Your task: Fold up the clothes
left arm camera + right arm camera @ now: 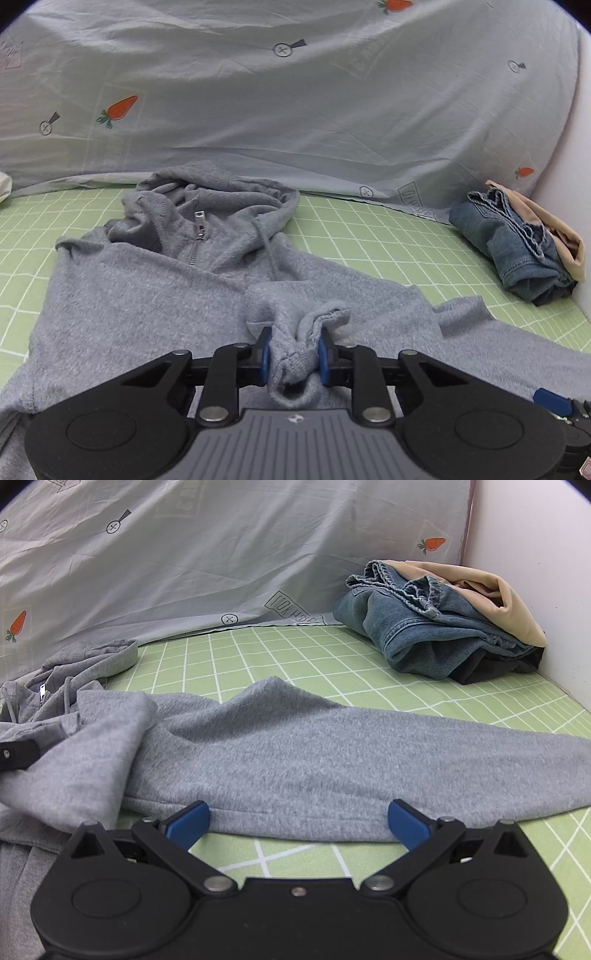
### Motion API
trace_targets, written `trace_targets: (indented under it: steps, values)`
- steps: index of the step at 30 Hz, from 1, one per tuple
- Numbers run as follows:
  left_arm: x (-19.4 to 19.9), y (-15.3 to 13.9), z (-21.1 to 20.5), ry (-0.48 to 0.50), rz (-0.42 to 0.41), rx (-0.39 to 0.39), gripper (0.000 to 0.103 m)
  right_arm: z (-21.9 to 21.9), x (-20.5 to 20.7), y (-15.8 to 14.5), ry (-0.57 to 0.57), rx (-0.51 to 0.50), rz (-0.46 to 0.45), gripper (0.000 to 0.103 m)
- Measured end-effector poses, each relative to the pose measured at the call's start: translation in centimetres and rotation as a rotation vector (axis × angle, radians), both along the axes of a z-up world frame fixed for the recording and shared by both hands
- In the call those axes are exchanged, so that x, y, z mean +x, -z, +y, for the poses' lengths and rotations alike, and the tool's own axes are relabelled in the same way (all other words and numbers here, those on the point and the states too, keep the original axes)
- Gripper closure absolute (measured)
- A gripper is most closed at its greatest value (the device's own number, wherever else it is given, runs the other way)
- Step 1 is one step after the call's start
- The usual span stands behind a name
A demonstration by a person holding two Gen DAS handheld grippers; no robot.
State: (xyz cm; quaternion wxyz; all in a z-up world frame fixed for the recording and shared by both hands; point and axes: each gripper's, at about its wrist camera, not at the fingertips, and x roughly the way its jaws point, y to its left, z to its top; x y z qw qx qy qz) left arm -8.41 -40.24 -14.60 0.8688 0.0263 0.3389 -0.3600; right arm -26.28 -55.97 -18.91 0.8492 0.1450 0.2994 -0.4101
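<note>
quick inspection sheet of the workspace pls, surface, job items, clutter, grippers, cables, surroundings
surface: green checked sheet, flat, partly covered by clothes
job's things: grey hoodie spread out, hood at the far end, zip partly open; one sleeve lies across the sheet
clutter: pile of folded clothes in the far right corner, denim with a beige piece on top
grippers: left hand-held gripper shut on a bunched sleeve cuff; right hand-held gripper open, at the near edge of the sleeve, not gripping
cables: nothing seen; only the hoodie's drawstring
surroundings: pale carrot-print cloth behind the sheet, white wall on the right
</note>
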Motion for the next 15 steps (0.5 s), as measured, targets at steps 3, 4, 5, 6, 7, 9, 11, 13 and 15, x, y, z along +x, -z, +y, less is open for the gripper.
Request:
trace_targets:
  steps: [3, 4, 5, 6, 7, 9, 11, 13, 15]
  values:
    - [1.9, 0.0, 2.7, -0.099, 0.038, -0.023, 0.077, 0.0, 0.0, 0.0, 0.000, 0.000, 0.000, 0.000]
    - [2.6, 0.1, 3.7, -0.132, 0.058, -0.037, 0.076, 0.0, 0.0, 0.0, 0.000, 0.000, 0.000, 0.000]
    - [3.2, 0.2, 4.7, -0.167, 0.082, -0.055, 0.074, 0.0, 0.0, 0.0, 0.000, 0.000, 0.000, 0.000]
    - [3.6, 0.2, 5.6, -0.196, 0.096, -0.071, 0.073, 0.0, 0.0, 0.0, 0.000, 0.000, 0.000, 0.000]
    - [3.9, 0.2, 6.5, -0.221, 0.097, -0.087, 0.073, 0.0, 0.0, 0.0, 0.000, 0.000, 0.000, 0.000]
    - [4.2, 0.1, 7.9, -0.247, 0.079, -0.112, 0.072, 0.0, 0.0, 0.0, 0.000, 0.000, 0.000, 0.000]
    - [4.7, -0.1, 8.7, -0.266, 0.055, -0.101, 0.068, 0.0, 0.0, 0.0, 0.001, 0.000, 0.000, 0.000]
    - [5.3, -0.1, 9.4, -0.290, 0.039, -0.076, 0.068, 0.0, 0.0, 0.0, 0.001, 0.000, -0.001, 0.000]
    - [6.1, 0.0, 10.5, -0.345, 0.057, -0.074, 0.067, 0.0, 0.0, 0.0, 0.001, 0.000, -0.001, 0.000]
